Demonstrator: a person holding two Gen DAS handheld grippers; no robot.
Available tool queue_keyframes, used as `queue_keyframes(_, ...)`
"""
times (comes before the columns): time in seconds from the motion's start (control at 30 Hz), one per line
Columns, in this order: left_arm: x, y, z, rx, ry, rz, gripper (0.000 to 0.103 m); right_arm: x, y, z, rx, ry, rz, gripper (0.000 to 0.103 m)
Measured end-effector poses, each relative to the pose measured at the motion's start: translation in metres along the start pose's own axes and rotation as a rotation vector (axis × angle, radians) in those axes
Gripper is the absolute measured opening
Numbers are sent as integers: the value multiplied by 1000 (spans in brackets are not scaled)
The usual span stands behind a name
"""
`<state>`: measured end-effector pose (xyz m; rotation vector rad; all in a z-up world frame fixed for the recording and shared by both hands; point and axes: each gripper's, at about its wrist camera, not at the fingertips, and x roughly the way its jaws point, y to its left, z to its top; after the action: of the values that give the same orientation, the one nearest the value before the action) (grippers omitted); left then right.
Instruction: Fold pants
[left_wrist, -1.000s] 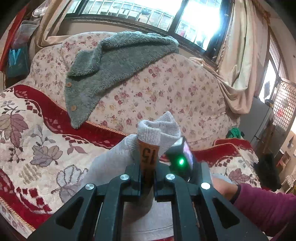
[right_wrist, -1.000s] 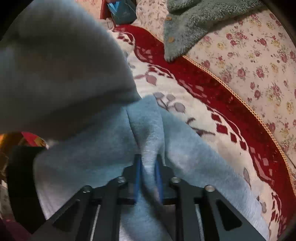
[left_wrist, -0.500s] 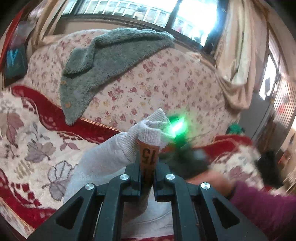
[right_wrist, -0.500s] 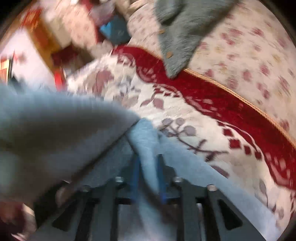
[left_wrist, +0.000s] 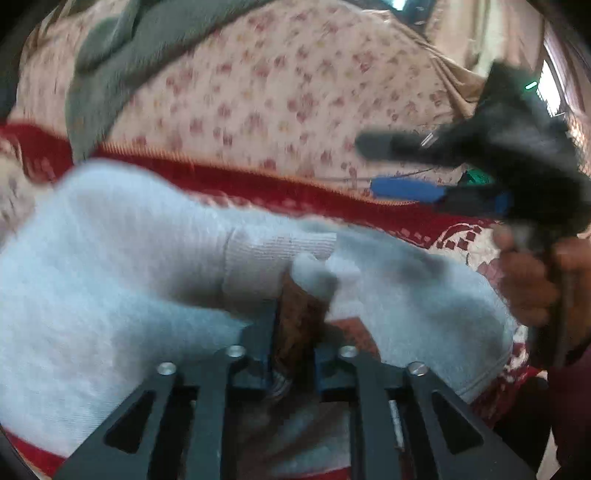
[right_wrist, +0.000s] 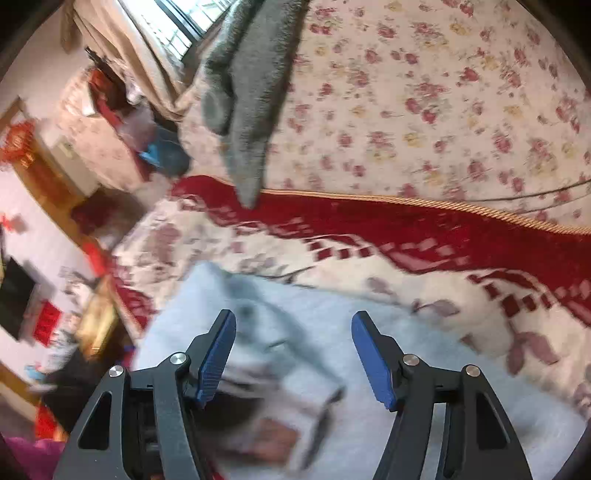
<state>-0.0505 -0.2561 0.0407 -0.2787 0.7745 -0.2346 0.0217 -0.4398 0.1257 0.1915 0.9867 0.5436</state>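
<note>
Pants (left_wrist: 122, 258) pinched in left tool (left_wrist: 295, 325); right tool (right_wrist: 293, 354) open.

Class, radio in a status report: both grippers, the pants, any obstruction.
Left gripper shut on light grey fleece pants. Right gripper open above them. Pants on patterned sofa cover. No obstruction visible.

We are looking at a home living room. A floral-covered sofa (right_wrist: 424, 92) is filling the view, with a red patterned throw (right_wrist: 369, 221) lying on its seat. Beige curtains (right_wrist: 122, 48) are hanging by a bright window (right_wrist: 173, 22)
</note>
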Motion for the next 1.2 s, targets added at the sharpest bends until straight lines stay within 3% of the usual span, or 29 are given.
queue_keyframes(0.07, -1, 0, -4, -13, -24, -42, 42, 8, 18, -1, -66, 25, -28, 71)
queue_keyframes(0.13, -7, -8, -6, 5, -27, -115, 80, 16, 33, -4, -122, 52, -42, 71)
queue_keyframes(0.17, -9, -13, -6, 14, -25, -125, 84, 20, 39, -6, -142, 66, -34, 71)
queue_keyframes(0.27, -26, -26, -12, 54, -19, -102, 85, 37, 53, -12, -196, 111, -50, 71)
queue_keyframes(0.37, -44, -20, -17, 33, -14, -81, 85, 58, 63, -22, -286, 173, -122, 71)
queue_keyframes(0.43, -58, -13, -17, 29, -47, -19, 85, 75, 64, -29, -402, 199, -293, 69)
queue_keyframes(0.5, -59, -8, -15, 48, -50, 25, 85, 86, 61, -30, -455, 190, -378, 69)
queue_keyframes(0.63, -30, 7, -19, -17, 30, 14, 85, 102, 41, -24, -351, 196, -376, 70)
queue_keyframes(0.73, -30, 0, -26, 41, 14, 42, 85, 101, 27, -31, -265, 202, -347, 73)
queue_keyframes(0.9, -31, 1, -20, 14, 19, 50, 85, 75, 30, -38, -240, 190, -319, 75)
queue_keyframes(1.07, -26, -9, -10, 16, 38, 118, 86, 37, 40, -47, -214, 111, -301, 76)
queue_keyframes(1.2, -29, -26, -7, 54, 23, 144, 86, 11, 39, -60, -181, 67, -340, 76)
